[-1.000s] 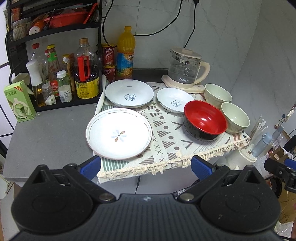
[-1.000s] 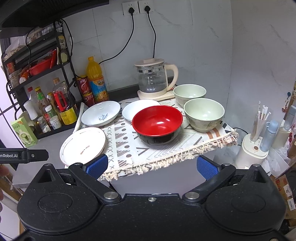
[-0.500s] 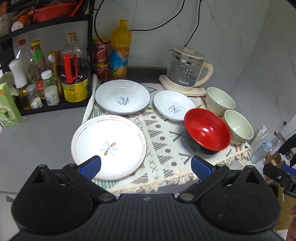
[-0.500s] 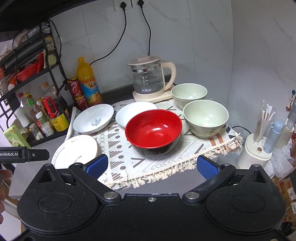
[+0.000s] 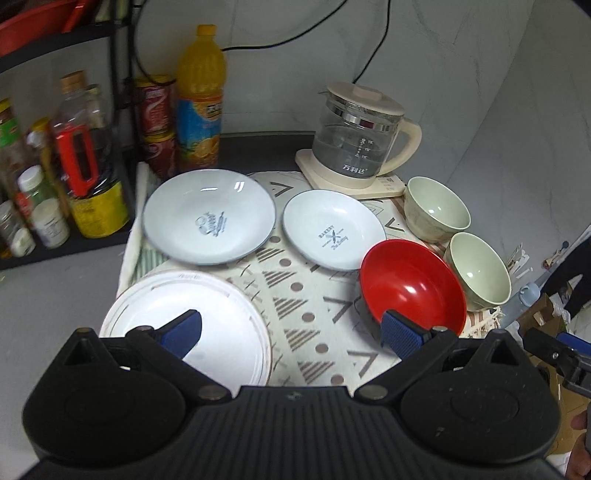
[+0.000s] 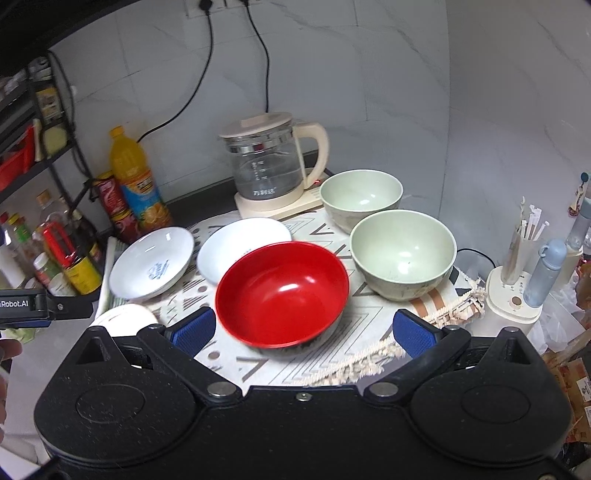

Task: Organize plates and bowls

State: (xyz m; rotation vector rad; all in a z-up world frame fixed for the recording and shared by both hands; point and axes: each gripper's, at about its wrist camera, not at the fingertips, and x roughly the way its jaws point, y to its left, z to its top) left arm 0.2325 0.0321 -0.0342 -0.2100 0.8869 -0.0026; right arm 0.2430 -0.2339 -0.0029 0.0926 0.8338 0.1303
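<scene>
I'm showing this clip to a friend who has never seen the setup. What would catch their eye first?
Probably the red bowl, glossy and bright at the middle of the patterned cloth, between the open right tongs. Next, two pale green bowls side by side on its right, and the glass kettle behind them against the wall.

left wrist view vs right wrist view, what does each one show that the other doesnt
Only the left wrist view shows the printing inside the small plate and most of the large rimmed plate under the open left gripper.

Only the right wrist view shows the wall sockets, the white holder of sticks and blue bottle off the table's right edge, and the open right gripper.

Both show the red bowl, two green bowls, glass kettle, orange juice bottle and patterned cloth.
</scene>
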